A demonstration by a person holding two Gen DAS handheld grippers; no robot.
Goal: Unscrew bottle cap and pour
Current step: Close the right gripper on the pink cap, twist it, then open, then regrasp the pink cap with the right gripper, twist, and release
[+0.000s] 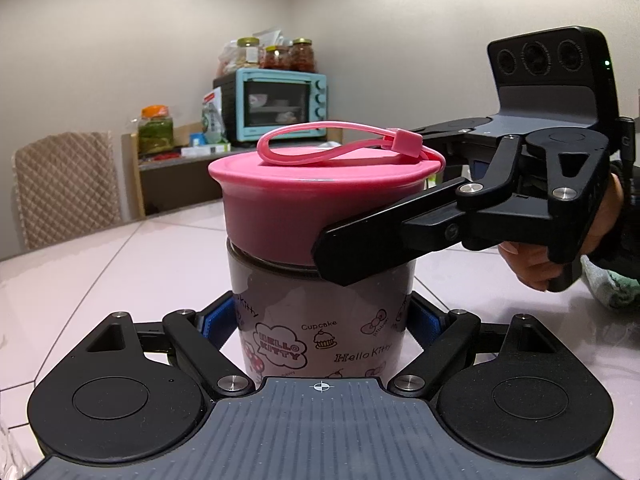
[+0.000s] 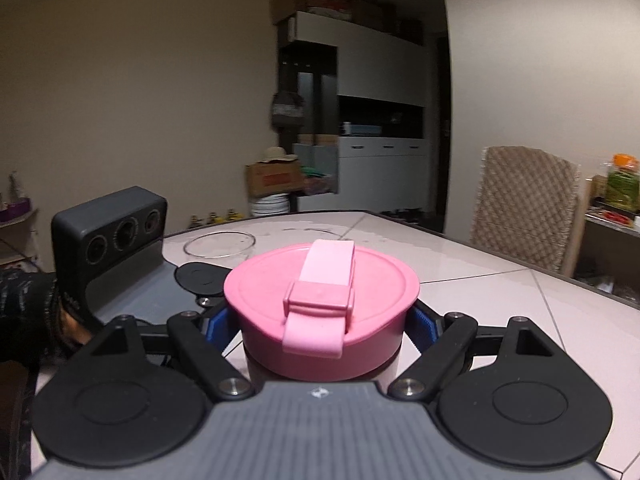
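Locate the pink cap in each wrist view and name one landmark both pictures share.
Left wrist view: the pink cap sits at picture centre atop the bottle, with the right gripper closed on it from the right.
Right wrist view: the cap is low centre, seen from above between the jaws.
Shared landmark: the quilted chair back.

Beige walls, a quilted chair [image 2: 528,204], white cabinets [image 2: 380,128], a teal oven [image 1: 280,104].
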